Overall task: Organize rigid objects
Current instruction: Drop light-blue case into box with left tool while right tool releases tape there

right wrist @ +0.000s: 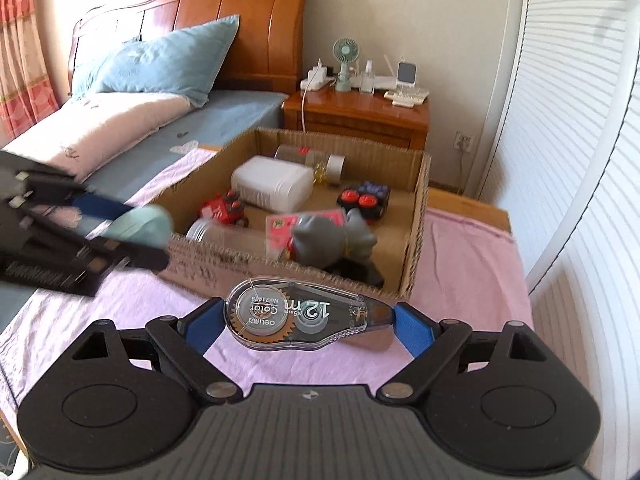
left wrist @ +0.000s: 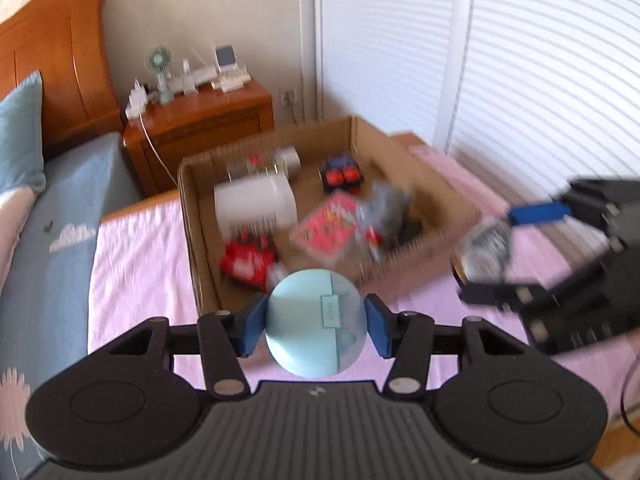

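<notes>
Right wrist view: you are clamping a correction tape (right wrist: 304, 314) lengthwise in your right gripper (right wrist: 308, 320) and a pale-blue earbud case (left wrist: 316, 322) in your left gripper (left wrist: 316, 326); either could be slipping before reaching the cardboard box (right wrist: 416, 240).

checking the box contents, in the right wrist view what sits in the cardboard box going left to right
clear jar → red toy car → white container → grey elephant figure → black toy with red buttons
</notes>
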`<state>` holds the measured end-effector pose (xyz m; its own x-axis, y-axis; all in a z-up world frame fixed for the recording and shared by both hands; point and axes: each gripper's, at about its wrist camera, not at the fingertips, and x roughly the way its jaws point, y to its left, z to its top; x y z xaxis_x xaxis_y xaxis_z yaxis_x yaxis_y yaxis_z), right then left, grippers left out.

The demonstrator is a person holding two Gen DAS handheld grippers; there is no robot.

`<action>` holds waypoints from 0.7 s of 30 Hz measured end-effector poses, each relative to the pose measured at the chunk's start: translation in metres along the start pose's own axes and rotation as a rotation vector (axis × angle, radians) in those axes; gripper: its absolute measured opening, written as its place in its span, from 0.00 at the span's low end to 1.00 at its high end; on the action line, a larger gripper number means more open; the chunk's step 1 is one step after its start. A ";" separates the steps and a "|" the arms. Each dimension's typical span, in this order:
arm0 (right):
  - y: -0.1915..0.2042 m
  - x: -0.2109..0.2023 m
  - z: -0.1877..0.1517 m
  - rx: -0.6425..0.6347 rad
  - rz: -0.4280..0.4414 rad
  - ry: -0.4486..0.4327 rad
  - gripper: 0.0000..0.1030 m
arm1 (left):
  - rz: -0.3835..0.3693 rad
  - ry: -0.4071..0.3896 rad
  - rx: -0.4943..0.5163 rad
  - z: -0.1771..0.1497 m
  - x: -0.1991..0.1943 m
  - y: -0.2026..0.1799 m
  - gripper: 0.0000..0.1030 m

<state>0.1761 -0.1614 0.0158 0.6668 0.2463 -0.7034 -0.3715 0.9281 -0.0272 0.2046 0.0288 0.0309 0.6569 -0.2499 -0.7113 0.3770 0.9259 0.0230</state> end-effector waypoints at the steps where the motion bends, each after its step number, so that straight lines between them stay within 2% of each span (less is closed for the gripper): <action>1: -0.001 -0.001 0.002 0.001 -0.005 -0.006 0.90 | 0.003 -0.010 0.002 0.007 0.007 0.000 0.50; 6: -0.007 -0.004 0.009 0.013 -0.019 -0.018 0.90 | -0.016 -0.005 -0.032 0.031 0.047 0.003 0.50; 9: -0.008 -0.005 0.011 0.017 -0.025 -0.018 0.90 | -0.001 0.003 -0.057 0.034 0.067 0.005 0.51; 11: -0.008 -0.005 0.012 0.014 -0.029 -0.018 0.90 | 0.009 -0.011 -0.074 0.034 0.072 0.008 0.63; 12: -0.009 -0.005 0.013 0.011 -0.030 -0.017 0.90 | 0.013 -0.015 -0.083 0.034 0.073 0.010 0.85; 13: -0.010 -0.004 0.014 0.010 -0.029 -0.018 0.90 | 0.022 -0.031 -0.093 0.033 0.070 0.011 0.96; 15: -0.012 -0.003 0.017 0.016 -0.021 -0.019 0.90 | 0.046 -0.082 -0.103 0.030 0.058 0.014 0.96; 21: -0.019 0.009 0.036 0.023 -0.010 -0.023 0.90 | 0.074 -0.125 -0.145 0.019 0.018 0.018 0.97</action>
<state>0.2123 -0.1665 0.0361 0.6851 0.2435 -0.6865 -0.3499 0.9366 -0.0170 0.2352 0.0355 0.0322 0.7587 -0.2046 -0.6185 0.2325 0.9719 -0.0362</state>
